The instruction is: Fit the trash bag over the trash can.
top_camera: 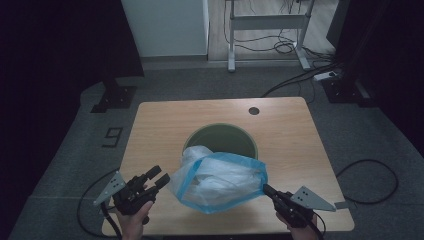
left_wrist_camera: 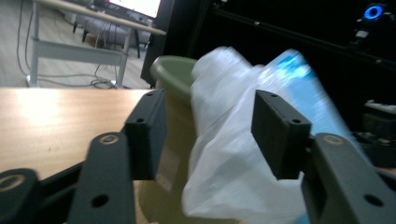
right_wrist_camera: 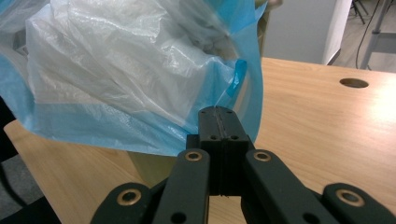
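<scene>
The bag (top_camera: 220, 182) is pinched by the right gripper (top_camera: 272, 194) alone (left gripper (top_camera: 161, 179) released); it could be torn.

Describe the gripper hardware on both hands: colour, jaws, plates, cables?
Both are black. The left gripper and right gripper each have two flat rectangular pads on linkage arms with brass-coloured pivot rings. Each carries a grey three-cornered plate on top. A black cable trails from the left one. No sleeves are visible on the hands.
</scene>
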{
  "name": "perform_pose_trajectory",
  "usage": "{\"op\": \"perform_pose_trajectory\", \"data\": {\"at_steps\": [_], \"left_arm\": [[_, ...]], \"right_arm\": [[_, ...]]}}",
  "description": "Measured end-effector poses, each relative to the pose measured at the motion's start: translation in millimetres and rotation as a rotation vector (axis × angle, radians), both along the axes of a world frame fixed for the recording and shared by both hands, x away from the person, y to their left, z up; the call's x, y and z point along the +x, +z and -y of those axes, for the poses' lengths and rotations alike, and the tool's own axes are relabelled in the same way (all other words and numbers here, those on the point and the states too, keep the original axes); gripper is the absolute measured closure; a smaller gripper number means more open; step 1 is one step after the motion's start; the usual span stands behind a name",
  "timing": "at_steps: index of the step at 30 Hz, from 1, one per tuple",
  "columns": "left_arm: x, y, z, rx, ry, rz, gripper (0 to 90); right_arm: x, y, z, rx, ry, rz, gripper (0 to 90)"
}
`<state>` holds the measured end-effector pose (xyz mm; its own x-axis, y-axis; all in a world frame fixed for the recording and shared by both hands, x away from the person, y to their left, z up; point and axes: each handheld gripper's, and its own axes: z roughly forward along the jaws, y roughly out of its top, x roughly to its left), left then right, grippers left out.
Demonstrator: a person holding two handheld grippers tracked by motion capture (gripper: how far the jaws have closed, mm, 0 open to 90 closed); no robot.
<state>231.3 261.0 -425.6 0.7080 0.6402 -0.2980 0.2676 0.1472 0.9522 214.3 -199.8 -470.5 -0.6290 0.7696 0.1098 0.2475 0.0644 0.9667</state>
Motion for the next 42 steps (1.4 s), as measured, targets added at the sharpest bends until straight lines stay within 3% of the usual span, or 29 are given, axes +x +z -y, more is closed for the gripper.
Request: {"op": "perform_pose_trajectory", "data": {"at_steps": [2, 8, 17, 19, 20, 22, 23, 24, 25, 26, 27, 28, 29, 33, 38, 42], "left_arm": [[-3.5, 7.8, 1.6, 0.004, -0.016, 0.017, 41.4], [-7.0, 28.2, 22.8, 0.098, -0.057, 0.041, 34.0], [1.1, 44.2, 56.6, 0.202, -0.055, 0.014, 19.5], [4.9, 51.9, 70.9, 0.253, -0.049, -0.005, 16.7], [4.9, 51.9, 70.9, 0.253, -0.049, -0.005, 16.2], [8.5, 56.6, 81.6, 0.313, -0.041, -0.013, 16.8], [12.6, 58.8, 91.8, 0.384, -0.046, -0.015, 19.4], [12.6, 58.8, 91.8, 0.384, -0.046, -0.015, 28.2], [15.0, 58.1, 96.6, 0.431, -0.040, -0.008, 28.2], [16.8, 57.2, 98.8, 0.458, -0.026, -0.008, 50.6], [19.9, 55.5, 100.7, 0.476, -0.024, -0.016, 59.9], [22.8, 53.7, 101.2, 0.477, -0.034, -0.025, 59.9], [26.7, 50.7, 100.3, 0.459, -0.050, -0.042, 74.1], [29.9, 47.8, 97.0, 0.436, -0.048, -0.049, 87.9], [28.2, 51.2, 90.3, 0.362, -0.023, -0.018, 89.0], [29.9, 55.0, 84.3, 0.321, -0.016, -0.015, 89.3]], "right_arm": [[0.7, 0.9, -0.1, -0.004, -0.001, -0.002, 89.0], [1.3, 3.0, -1.1, -0.008, -0.004, 0.006, 88.9], [0.2, 2.3, -2.3, -0.016, -0.001, 0.008, 88.8], [0.0, 1.8, -2.4, -0.016, -0.003, 0.008, 88.7], [0.0, 1.8, -2.4, -0.016, -0.003, 0.008, 88.7], [-0.3, 1.5, -2.3, -0.011, -0.005, 0.008, 88.5], [-0.4, 1.4, -2.2, -0.011, -0.005, 0.009, 88.2], [-0.4, 1.4, -2.2, -0.011, -0.005, 0.009, 88.2], [-0.5, 1.3, -2.0, -0.009, -0.006, 0.010, 87.8], [-0.8, 0.9, -1.3, -0.006, -0.008, 0.013, 87.2], [-1.5, 0.5, -1.2, -0.005, -0.010, 0.014, 87.2], [-1.5, 0.5, -1.2, -0.005, -0.010, 0.014, 87.2], [-3.2, -0.1, -0.8, -0.003, -0.005, 0.017, 87.2], [-9.3, -0.5, 0.6, -0.010, 0.001, 0.026, 86.7], [-14.8, 1.3, 0.7, -0.027, 0.005, 0.033, 81.1], [-24.3, 11.2, 0.5, -0.018, 0.003, 0.060, 62.0]]}}
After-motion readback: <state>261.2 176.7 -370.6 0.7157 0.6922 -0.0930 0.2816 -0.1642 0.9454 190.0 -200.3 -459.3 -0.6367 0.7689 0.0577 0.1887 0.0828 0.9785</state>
